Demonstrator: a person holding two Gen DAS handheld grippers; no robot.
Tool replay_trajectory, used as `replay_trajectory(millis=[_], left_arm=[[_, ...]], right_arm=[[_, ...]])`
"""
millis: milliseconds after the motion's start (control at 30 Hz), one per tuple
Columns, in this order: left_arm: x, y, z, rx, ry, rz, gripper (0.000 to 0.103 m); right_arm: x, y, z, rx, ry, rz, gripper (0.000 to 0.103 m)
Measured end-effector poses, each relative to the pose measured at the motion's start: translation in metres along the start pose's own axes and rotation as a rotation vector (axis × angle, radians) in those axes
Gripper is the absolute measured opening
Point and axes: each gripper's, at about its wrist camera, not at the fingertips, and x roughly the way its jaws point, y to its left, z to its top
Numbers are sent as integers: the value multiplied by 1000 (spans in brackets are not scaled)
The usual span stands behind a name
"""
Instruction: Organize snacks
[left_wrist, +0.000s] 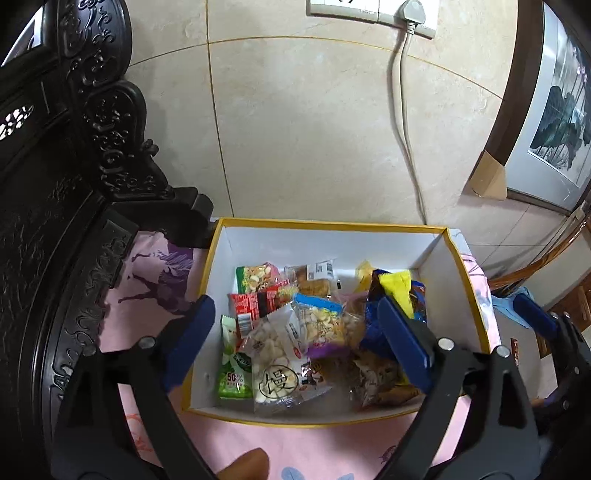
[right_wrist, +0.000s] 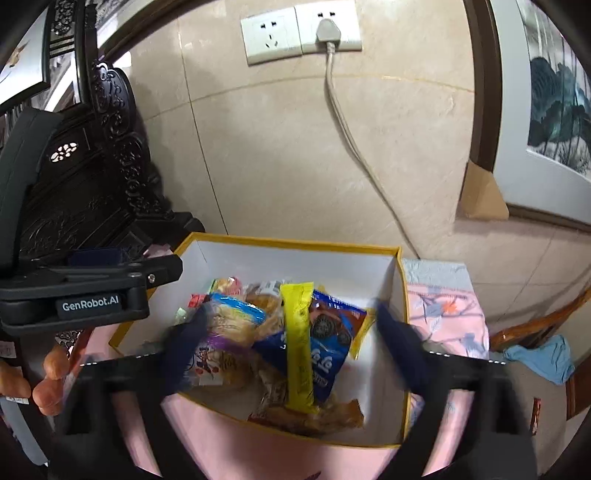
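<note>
Here, both tools (left_wrist: 299, 350) (right_wrist: 288, 354) wide open, empty, snack box (left_wrist: 461, 266) just beneath

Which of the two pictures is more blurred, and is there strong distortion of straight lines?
Right wrist view: its fingers are smeared by motion, the snacks slightly soft. Left wrist view: sharp; the fingers and the green packet are crisp. Both: fisheye bends the wall tile seams and box edges.
</note>
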Motion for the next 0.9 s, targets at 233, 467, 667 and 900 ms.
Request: replay_trajectory(millis=[233, 467, 667, 900], left_arm=[[-8, 6, -6, -7, 3, 9, 94], [-15, 8, -5, -8, -10, 12, 94], [-16, 10, -6, -4, -14, 14, 95], [-17, 7, -7, 11, -28, 40, 97]], right_arm=[[-2, 3, -7, 14, 79, 26, 102], [-10, 8, -8, 7, 78, 27, 102], [-13, 9, -8, 7, 76, 29, 102], [-13, 11, -9, -3, 77, 29, 102]])
